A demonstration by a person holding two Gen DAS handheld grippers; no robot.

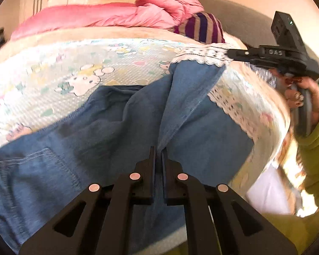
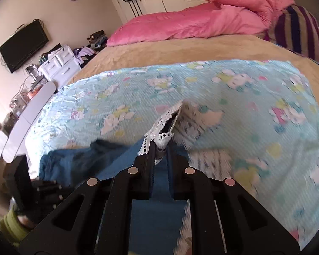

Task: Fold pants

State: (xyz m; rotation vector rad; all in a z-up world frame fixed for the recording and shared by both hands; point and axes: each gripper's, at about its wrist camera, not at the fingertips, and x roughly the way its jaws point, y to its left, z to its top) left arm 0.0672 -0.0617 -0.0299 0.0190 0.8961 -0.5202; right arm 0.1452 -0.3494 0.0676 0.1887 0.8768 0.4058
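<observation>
From the left wrist, the left gripper [image 1: 158,152] pinches a fold of the blue denim pants [image 1: 108,123] lying on the patterned sheet [image 1: 74,72], while from the right wrist, the right gripper [image 2: 161,148] clamps their lace-trimmed hem [image 2: 165,125], lifted over the bed [image 2: 180,48].

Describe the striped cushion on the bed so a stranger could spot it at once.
Start from the big bed with its tan cover, and look to the far end where the pink duvet is heaped. The striped cushion leans just to the right of that heap. Its wide purple and beige bands set it apart: everything beside it is plain pink or tan.
</observation>
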